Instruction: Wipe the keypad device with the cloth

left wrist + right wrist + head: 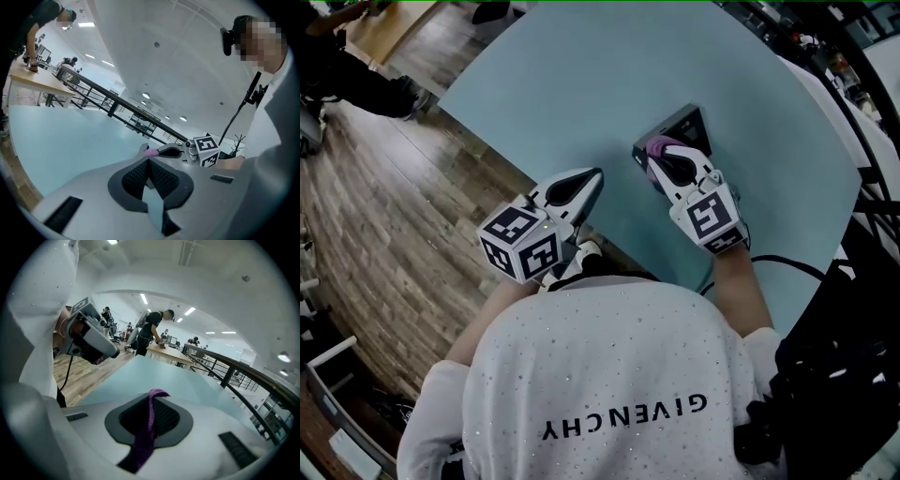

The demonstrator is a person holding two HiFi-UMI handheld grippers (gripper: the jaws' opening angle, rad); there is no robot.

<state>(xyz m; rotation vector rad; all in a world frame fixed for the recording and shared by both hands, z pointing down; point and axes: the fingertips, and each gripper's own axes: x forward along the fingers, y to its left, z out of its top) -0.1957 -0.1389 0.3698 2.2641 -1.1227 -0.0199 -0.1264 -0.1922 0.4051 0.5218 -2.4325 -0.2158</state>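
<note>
The dark keypad device [685, 122] lies on the light blue table [581, 84], just ahead of my right hand. My right gripper [667, 159] rests on its near end, shut on a purple cloth [658, 145]. In the right gripper view the cloth [145, 437] hangs as a strip pinched between the pads of the right gripper [152, 398]; the device is hidden there. My left gripper [591, 180] hovers at the table's near left edge, left of the device, shut with nothing in it. The left gripper view shows the left gripper's [149, 163] pads meeting, with the cloth [151, 153] beyond.
Wooden floor [384, 187] lies left of the table's slanted edge. A black cable [792, 264] runs over the table at the right. Dark equipment [834, 375] stands at the lower right. People work at a wooden desk [166, 352] far off, beside a railing [234, 369].
</note>
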